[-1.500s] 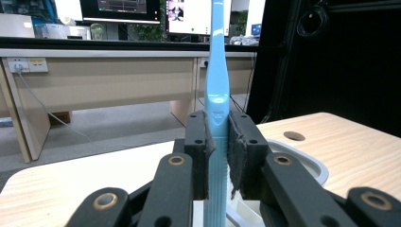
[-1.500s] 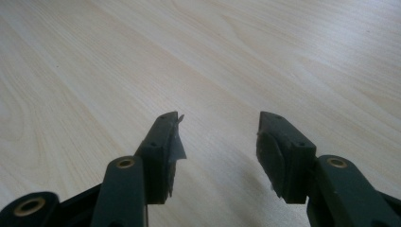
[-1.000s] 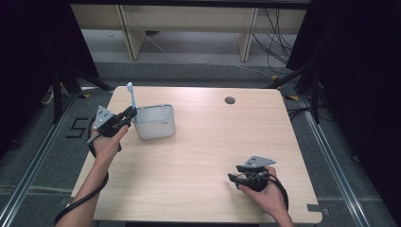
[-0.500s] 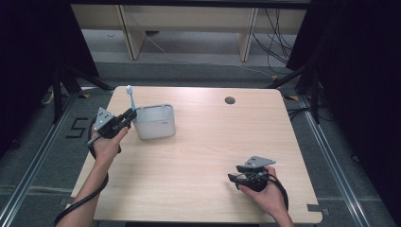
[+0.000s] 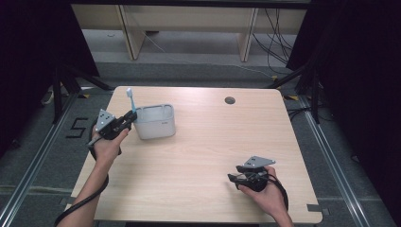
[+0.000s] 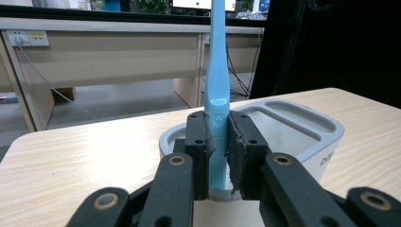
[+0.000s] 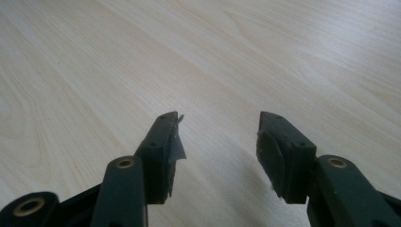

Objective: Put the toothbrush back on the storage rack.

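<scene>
While left gripper (image 6: 218, 156) clamps toothbrush (image 6: 217, 71) (head cropped).

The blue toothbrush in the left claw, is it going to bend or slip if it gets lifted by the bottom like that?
The toothbrush probably stays stiff: it stands straight and upright, clamped near its base by the left claw. Its glossy handle hints it could slip or pivot, though the pads look grippy. It looks slim and light, so lifting near the white holder should be easy.
</scene>
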